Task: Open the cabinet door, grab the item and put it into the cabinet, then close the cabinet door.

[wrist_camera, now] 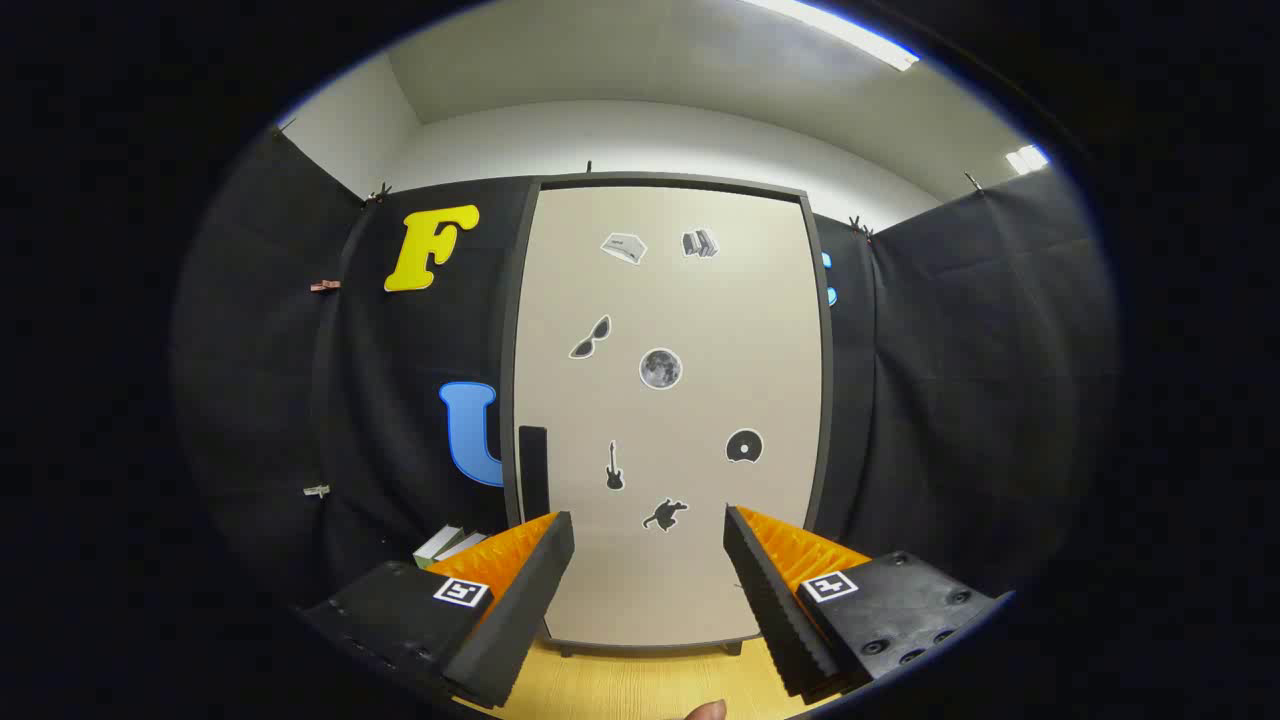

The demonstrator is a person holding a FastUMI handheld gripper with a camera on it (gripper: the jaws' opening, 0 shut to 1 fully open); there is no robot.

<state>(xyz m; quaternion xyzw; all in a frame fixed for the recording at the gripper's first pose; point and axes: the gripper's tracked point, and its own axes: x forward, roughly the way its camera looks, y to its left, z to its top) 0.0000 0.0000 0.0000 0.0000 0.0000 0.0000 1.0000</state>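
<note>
The gripper (648, 545) is wide open and empty. The door (665, 400) is closed; its handle (533, 468) sits at ten o'clock, so a straight push could miss it.

Matt beige cabinet door (665, 400); light wood-grain table (630, 685); ribbed fingers (765, 600).

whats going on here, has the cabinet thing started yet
A person is holding a two-finger gripper up in front of a beige cabinet door, which is shut. The fingers are spread open with nothing between them, aimed at the lower part of the door. A dark vertical handle sits on the door's edge, just beyond the nearer finger. Some books lie beside the cabinet on the wooden surface. So opening the door is not yet done.
</note>
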